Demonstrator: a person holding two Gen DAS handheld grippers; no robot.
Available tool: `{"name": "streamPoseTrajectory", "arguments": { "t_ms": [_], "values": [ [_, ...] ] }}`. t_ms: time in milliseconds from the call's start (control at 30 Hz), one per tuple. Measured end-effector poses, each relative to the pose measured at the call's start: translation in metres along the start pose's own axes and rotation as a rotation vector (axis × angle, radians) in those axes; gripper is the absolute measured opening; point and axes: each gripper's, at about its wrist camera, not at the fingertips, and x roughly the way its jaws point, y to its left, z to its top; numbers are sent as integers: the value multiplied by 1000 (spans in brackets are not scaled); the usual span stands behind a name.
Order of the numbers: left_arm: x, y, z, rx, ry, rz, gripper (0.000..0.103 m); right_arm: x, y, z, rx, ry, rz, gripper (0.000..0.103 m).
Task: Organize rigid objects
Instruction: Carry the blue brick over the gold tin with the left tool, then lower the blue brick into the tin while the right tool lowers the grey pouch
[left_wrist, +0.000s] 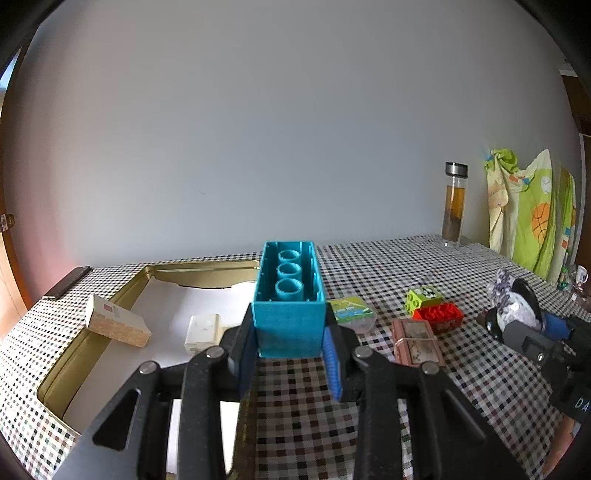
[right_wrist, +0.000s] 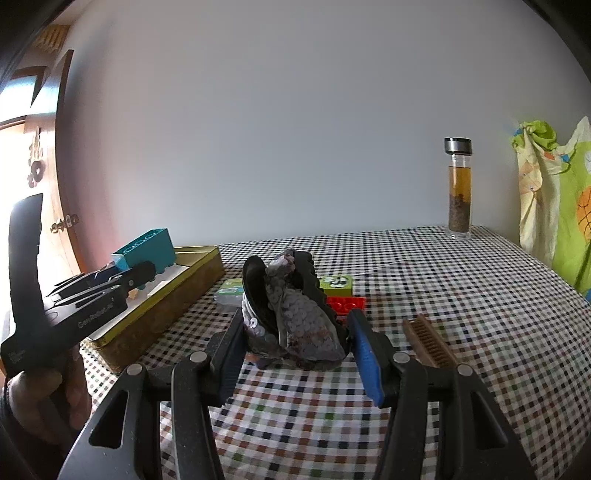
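Here, the left gripper (left_wrist: 290, 350) points level toward twelve o'clock, fingers clamped on the teal block (left_wrist: 288, 299). The right gripper (right_wrist: 295, 354) also points level, fingers closed around the sequined hair clip (right_wrist: 295, 317).

My left claw (left_wrist: 290, 354), black with blue pads, has a big teal plastic building block (left_wrist: 289, 299), and next to it is a gold metal tin tray (left_wrist: 92, 339) lined in white. The tablecloth (left_wrist: 424, 266) is a tiny black, white, brown and green check, with a lime-green brick (left_wrist: 424, 298) on a red brick (left_wrist: 439, 316). My right claw (right_wrist: 295, 350), also black and blue, is around a black hair clip with greyish-purple sequins (right_wrist: 295, 314), and a brown comb (right_wrist: 430, 339) lies beside it.
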Motion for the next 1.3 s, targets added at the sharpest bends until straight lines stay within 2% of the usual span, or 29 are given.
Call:
{"name": "streamPoseTrajectory", "arguments": {
  "t_ms": [567, 867, 1300],
  "values": [
    [-13, 6, 1, -24, -59, 28, 30, 13, 12, 11, -16, 22, 75, 56],
    [-18, 23, 3, -75, -67, 46, 30, 29, 40, 29, -90, 0, 124, 56],
    [-26, 56, 6, -106, -57, 85, 30, 59, 82, 47, -179, 20, 191, 56]
  ]
}}
